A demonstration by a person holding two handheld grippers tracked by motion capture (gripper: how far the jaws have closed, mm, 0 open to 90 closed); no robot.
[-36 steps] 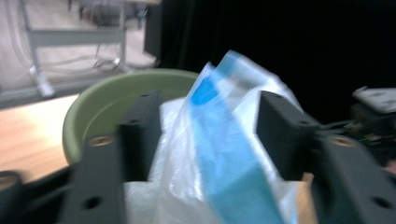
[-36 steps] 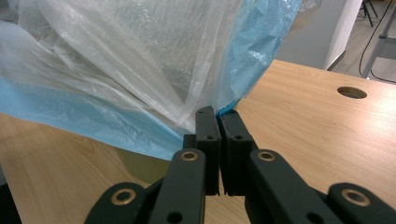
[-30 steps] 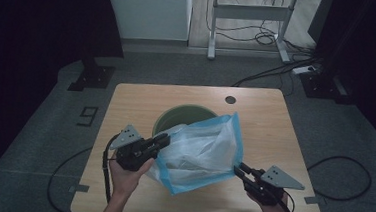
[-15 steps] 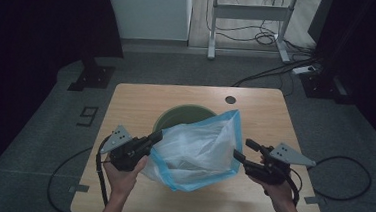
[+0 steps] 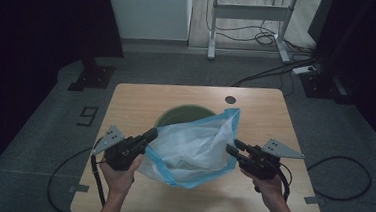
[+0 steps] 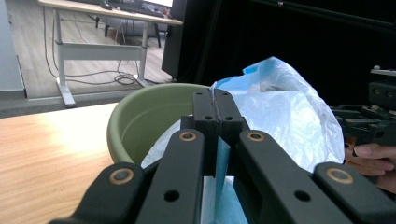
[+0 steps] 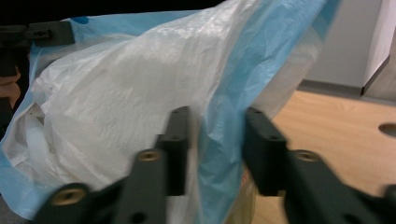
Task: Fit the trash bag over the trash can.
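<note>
1. Thin white plastic with a blue border, the bag (image 5: 193, 149) hangs stretched between the two grippers above the green basin (image 5: 183, 114) on the counter (image 5: 276, 112); compared with a second ago its mouth is pulled wider and the right side is lifted higher.
2. The left gripper (image 5: 151, 133) is pressed together on the bag's blue edge; the right gripper (image 5: 231, 147) has just been closing, its jaws apart with the blue edge between them, not yet pinched.
3. That suggests the right side is being re-gripped so the bag can be spread over the basin.
4. The left gripper view gives the basin's (image 6: 140, 121) hollow and the clamped film; the right gripper view shows the gap beside the bag's (image 7: 140, 88) hem, which the high view leaves unclear.
</note>
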